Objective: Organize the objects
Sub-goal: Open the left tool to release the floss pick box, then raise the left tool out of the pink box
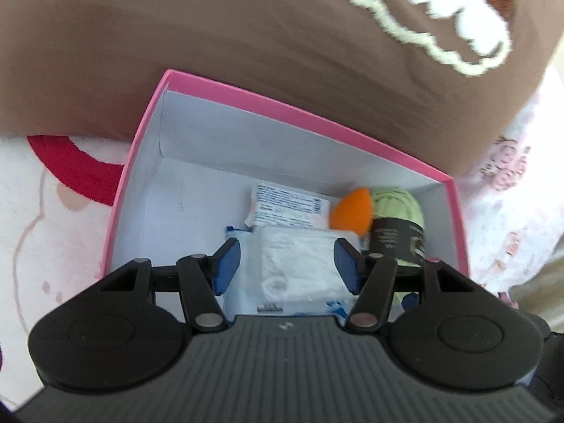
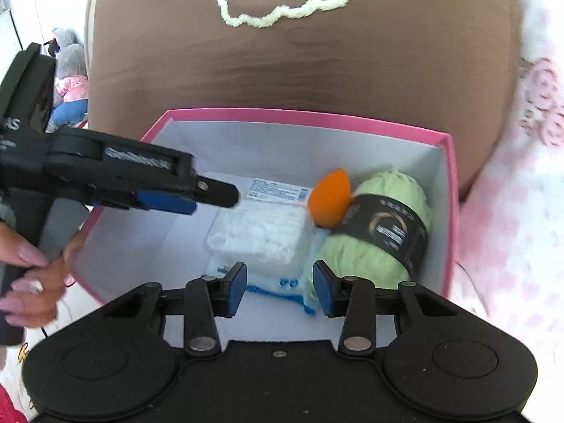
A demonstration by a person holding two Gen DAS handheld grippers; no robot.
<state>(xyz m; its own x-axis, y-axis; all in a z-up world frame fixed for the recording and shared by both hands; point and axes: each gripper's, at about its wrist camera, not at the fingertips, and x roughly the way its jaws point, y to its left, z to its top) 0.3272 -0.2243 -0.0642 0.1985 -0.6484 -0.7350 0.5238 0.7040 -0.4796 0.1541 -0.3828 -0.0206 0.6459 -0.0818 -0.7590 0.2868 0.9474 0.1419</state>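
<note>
Inside the pink box (image 2: 447, 183): white packet (image 2: 261, 232), orange sponge (image 2: 329, 199), green yarn (image 2: 380, 236). Left gripper (image 1: 287, 252) parted, empty, directly above the packet. Right gripper (image 2: 280, 273) narrower, empty, with yarn just ahead to its right.

Brown cushion (image 1: 246, 35) cut off at top; wipes packet (image 2: 275, 190) print too small to read.

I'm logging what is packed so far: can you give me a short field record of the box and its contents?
container: pink cardboard box with white inside, open top
right side: pale green yarn ball with black label
beside yarn: orange teardrop sponge, touching it
middle: clear packet of white pads; printed white packet behind it
left part of floor: bare
behind box: brown cushion
</note>
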